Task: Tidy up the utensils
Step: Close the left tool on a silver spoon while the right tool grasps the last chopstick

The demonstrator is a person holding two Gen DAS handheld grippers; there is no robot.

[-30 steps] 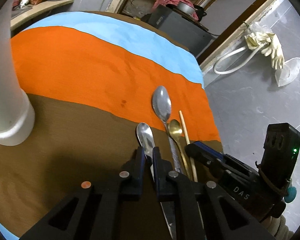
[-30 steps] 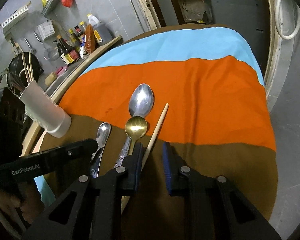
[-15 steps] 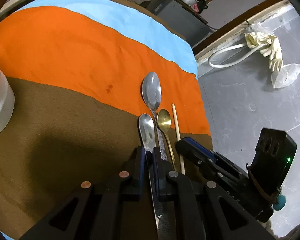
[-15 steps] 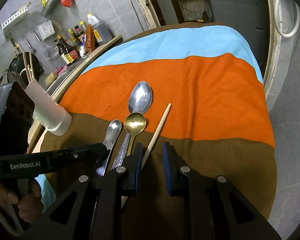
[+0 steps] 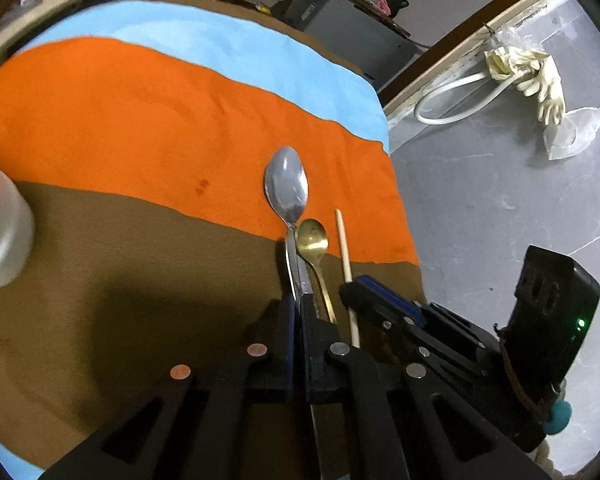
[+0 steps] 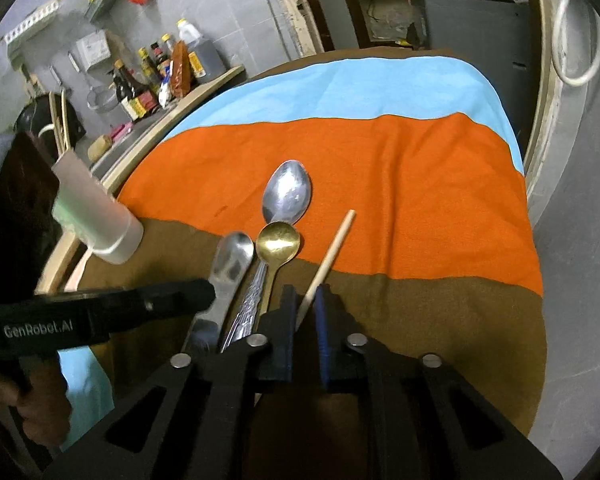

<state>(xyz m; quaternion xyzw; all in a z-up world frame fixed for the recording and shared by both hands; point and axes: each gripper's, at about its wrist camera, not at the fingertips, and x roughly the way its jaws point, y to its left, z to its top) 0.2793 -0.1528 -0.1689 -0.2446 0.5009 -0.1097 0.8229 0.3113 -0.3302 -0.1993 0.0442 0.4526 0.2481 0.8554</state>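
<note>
While our left gripper jaws clench the small steel spoon handle and our right gripper jaws clench the wooden chopstick, lifting could drag the gold spoon lying between them.

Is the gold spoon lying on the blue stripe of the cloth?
No. The gold spoon lies where the orange stripe meets the brown, far from the blue stripe.
</note>
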